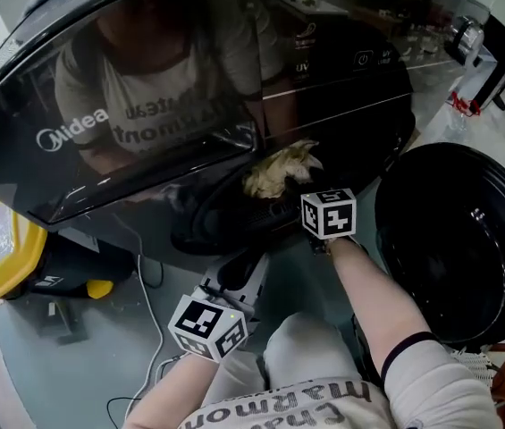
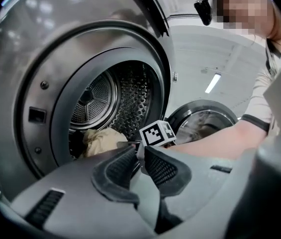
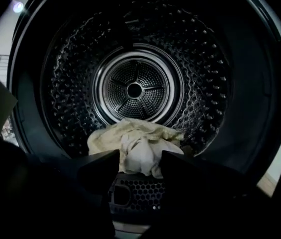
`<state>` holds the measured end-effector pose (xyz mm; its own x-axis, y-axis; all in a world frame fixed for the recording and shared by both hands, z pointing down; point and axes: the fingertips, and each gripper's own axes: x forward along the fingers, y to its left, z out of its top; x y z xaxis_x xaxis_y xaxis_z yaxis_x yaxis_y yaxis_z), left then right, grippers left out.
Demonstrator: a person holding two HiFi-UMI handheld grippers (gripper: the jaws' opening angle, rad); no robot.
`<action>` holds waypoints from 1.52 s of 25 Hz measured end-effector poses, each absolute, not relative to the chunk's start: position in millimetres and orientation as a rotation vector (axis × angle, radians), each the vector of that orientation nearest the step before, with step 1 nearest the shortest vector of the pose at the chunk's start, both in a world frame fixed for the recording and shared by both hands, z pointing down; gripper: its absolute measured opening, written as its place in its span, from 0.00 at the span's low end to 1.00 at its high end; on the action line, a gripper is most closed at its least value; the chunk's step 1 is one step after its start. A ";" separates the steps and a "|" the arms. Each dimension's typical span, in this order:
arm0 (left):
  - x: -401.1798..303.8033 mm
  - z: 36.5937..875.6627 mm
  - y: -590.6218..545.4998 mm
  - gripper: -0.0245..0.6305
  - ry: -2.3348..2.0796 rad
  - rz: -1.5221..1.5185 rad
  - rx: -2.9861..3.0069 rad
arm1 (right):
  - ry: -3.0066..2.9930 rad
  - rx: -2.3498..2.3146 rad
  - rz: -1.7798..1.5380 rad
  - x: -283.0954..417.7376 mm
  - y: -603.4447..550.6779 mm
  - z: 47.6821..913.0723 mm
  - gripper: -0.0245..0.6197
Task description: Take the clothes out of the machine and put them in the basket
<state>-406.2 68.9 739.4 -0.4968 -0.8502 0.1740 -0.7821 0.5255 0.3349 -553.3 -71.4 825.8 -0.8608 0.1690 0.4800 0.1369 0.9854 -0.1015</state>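
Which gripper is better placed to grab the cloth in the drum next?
Probably right. The right gripper sits at the drum mouth, jaws open, aimed at the pale cloth. The left gripper hangs back outside, jaws together.

Not much to read here. In the head view, the machine (image 1: pixel 189 70) carries a white "Midea" logo (image 1: pixel 73 134) with its little round emblem on the glossy dark front. The control panel (image 1: pixel 341 70) shows a tiny "UV" and a power symbol; the rest is too small. The person's T-shirt (image 1: pixel 324 400) has upside-down print, something like "Cha…" and "marmon", cut off by the frame. Its reflection (image 1: pixel 158 119) in the machine shows those letters mirrored. Nothing is legible in the left gripper view or the right gripper view.
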 end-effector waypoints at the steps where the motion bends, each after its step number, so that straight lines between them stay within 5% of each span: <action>1: -405.3 740.6 69.1 0.14 -2.446 -0.308 1.358 | -2.607 -0.201 0.062 -554.0 -73.2 831.9 0.46; 16: -410.1 754.0 65.1 0.14 -2.462 -0.349 1.356 | -2.643 -0.174 0.066 -546.4 -76.1 831.5 0.13; 26: -417.4 766.7 52.2 0.14 -2.464 -0.311 1.270 | -2.783 -0.251 0.135 -511.2 -61.1 806.1 0.11; 38: -397.1 678.0 42.0 0.11 -2.439 -0.419 1.175 | -2.674 -0.249 0.230 -445.9 -49.7 746.9 0.10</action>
<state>-397.1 42.0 678.0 -0.5669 -0.7932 0.2225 -0.6734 0.6017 0.4294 -445.9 -49.7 746.9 -0.8858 0.2113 0.4131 0.1378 0.9699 -0.2006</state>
